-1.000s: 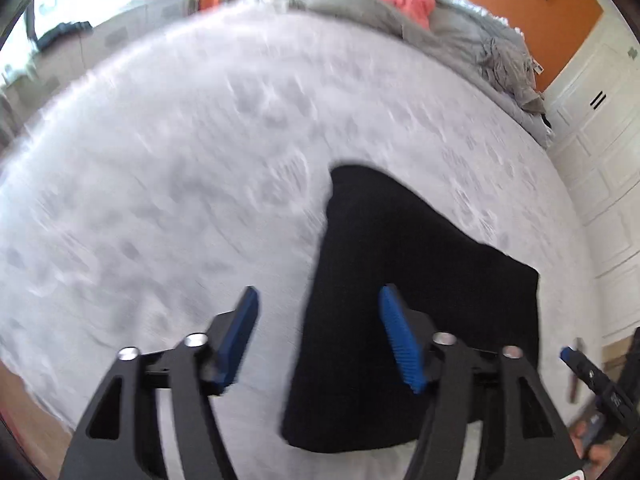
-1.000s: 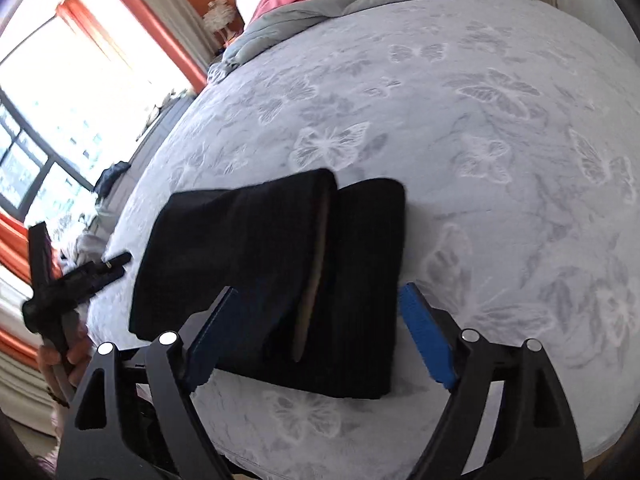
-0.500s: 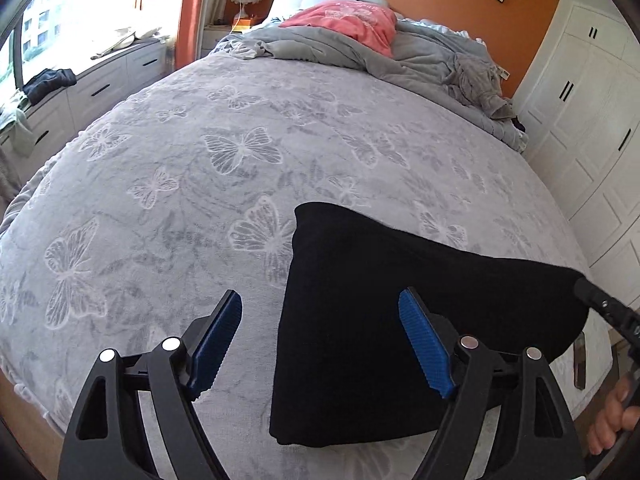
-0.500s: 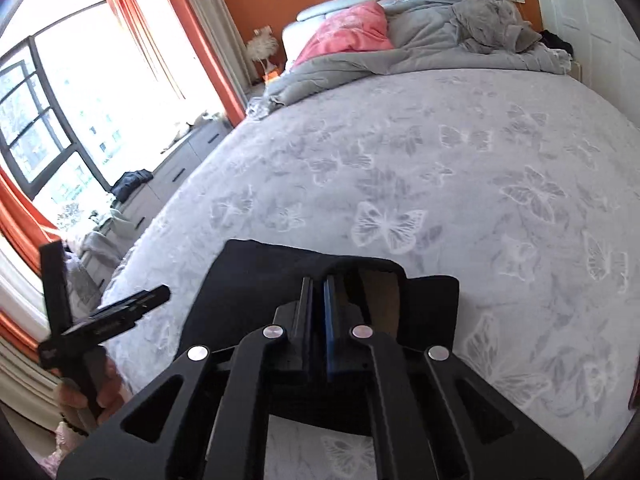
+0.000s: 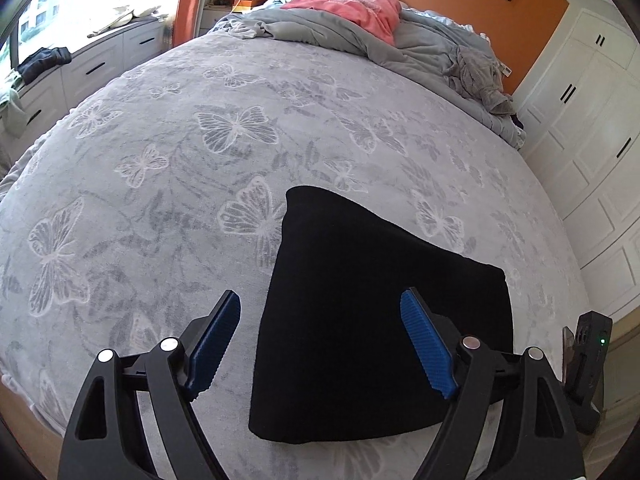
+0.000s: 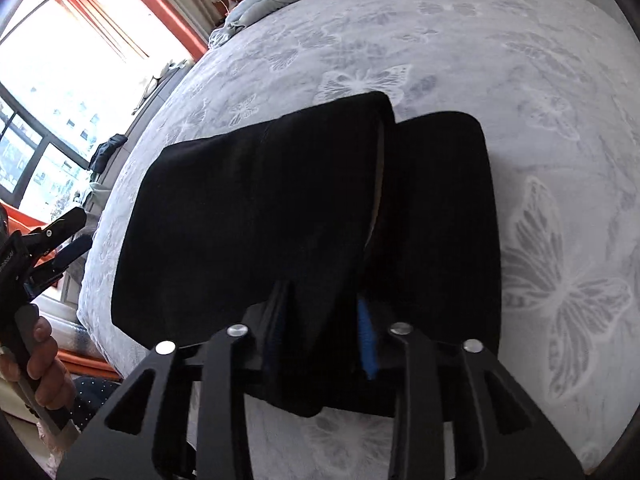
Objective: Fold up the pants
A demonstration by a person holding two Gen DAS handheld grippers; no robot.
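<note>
The black pants point(image 5: 360, 312) lie folded into a compact block on the grey butterfly-print bed cover. My left gripper point(image 5: 320, 344) hovers open and empty above the near left edge of the block. In the right wrist view the pants point(image 6: 260, 208) fill the middle, with an upper folded layer lying over a lower one point(image 6: 444, 200). My right gripper point(image 6: 324, 332) is shut on the near edge of the upper layer, and black cloth hangs between its blue pads. The left gripper also shows in the right wrist view point(image 6: 60, 236) at the far left, held by a hand.
The bed cover point(image 5: 160, 160) spreads wide around the pants. A rumpled grey duvet point(image 5: 400, 44) and a pink pillow point(image 5: 352, 4) lie at the headboard. White wardrobes point(image 5: 592, 120) stand on the right, drawers point(image 5: 92, 64) under the window on the left.
My right gripper, shut above the pants half a second ago, has dropped and now grips the near edge of the upper layer. My left gripper stays open over the pants.
</note>
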